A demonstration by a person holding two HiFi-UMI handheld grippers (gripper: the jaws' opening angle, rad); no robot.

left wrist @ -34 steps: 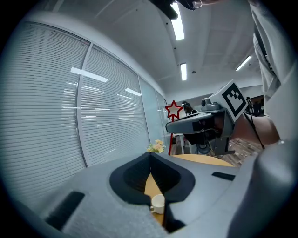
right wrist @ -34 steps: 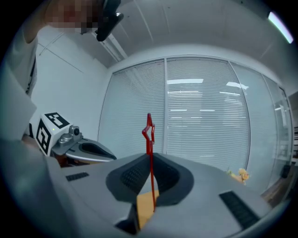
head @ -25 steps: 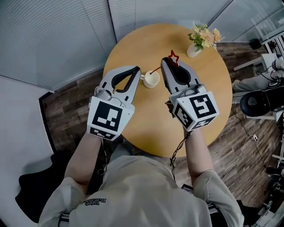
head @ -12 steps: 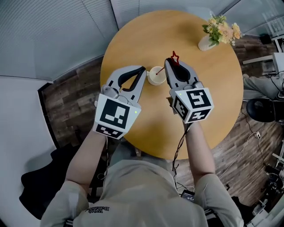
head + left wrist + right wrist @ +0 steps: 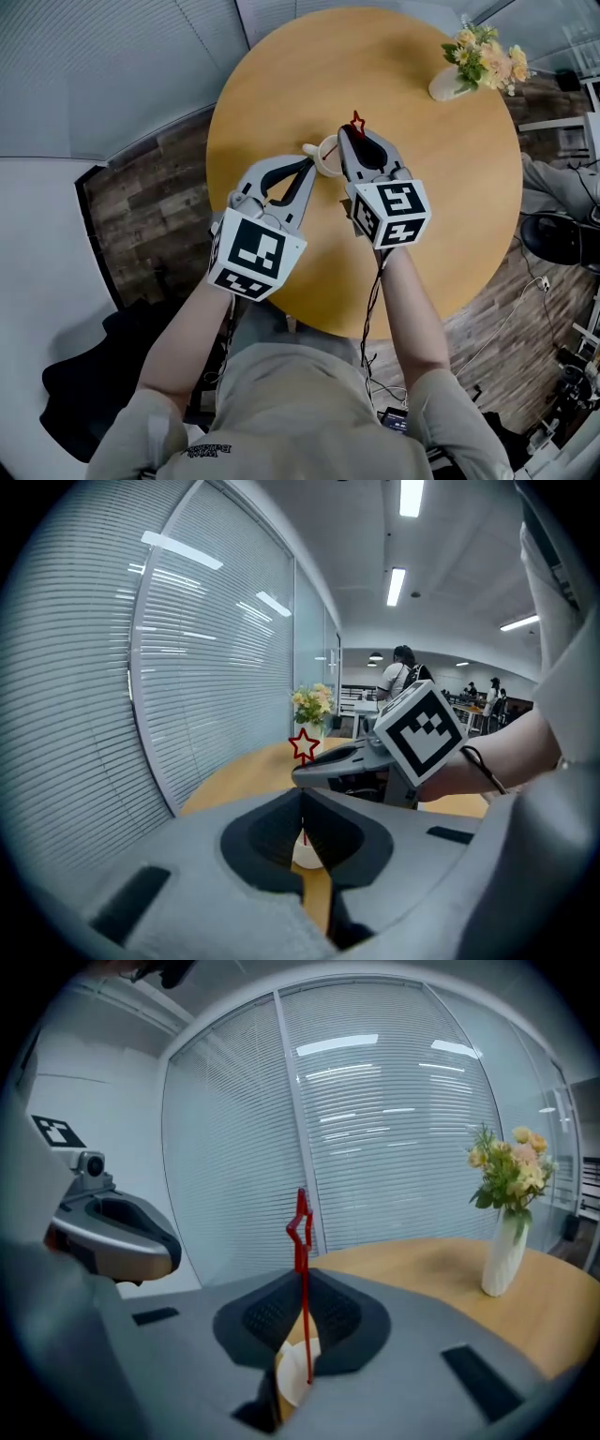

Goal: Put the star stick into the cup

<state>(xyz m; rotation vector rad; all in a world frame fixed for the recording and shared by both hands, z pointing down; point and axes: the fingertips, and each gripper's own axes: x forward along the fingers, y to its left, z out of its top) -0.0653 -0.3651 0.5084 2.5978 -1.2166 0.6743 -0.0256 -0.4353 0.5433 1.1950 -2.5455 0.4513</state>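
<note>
A white cup [image 5: 327, 157] stands near the middle of the round wooden table [image 5: 441, 187]. My right gripper [image 5: 350, 137] is shut on the red star stick [image 5: 356, 121] and holds it upright right beside the cup. In the right gripper view the stick [image 5: 301, 1241] runs down between the jaws, and its lower end is over the cup [image 5: 292, 1368]. My left gripper [image 5: 309, 164] is shut, with its tips at the cup's handle [image 5: 307, 148]. Whether it grips the handle I cannot tell. In the left gripper view the star [image 5: 303, 745] stands above the right gripper [image 5: 347, 761].
A white vase of flowers [image 5: 473, 64] stands at the table's far right edge, also in the right gripper view [image 5: 506, 1232]. Window blinds [image 5: 375, 1129] run behind the table. A person [image 5: 403, 672] stands far off in the office. Office chairs [image 5: 562, 225] are to the right.
My right gripper has drawn closer to the cup with the stick, which now stands more upright. The left gripper has kept its place by the cup's handle.
</note>
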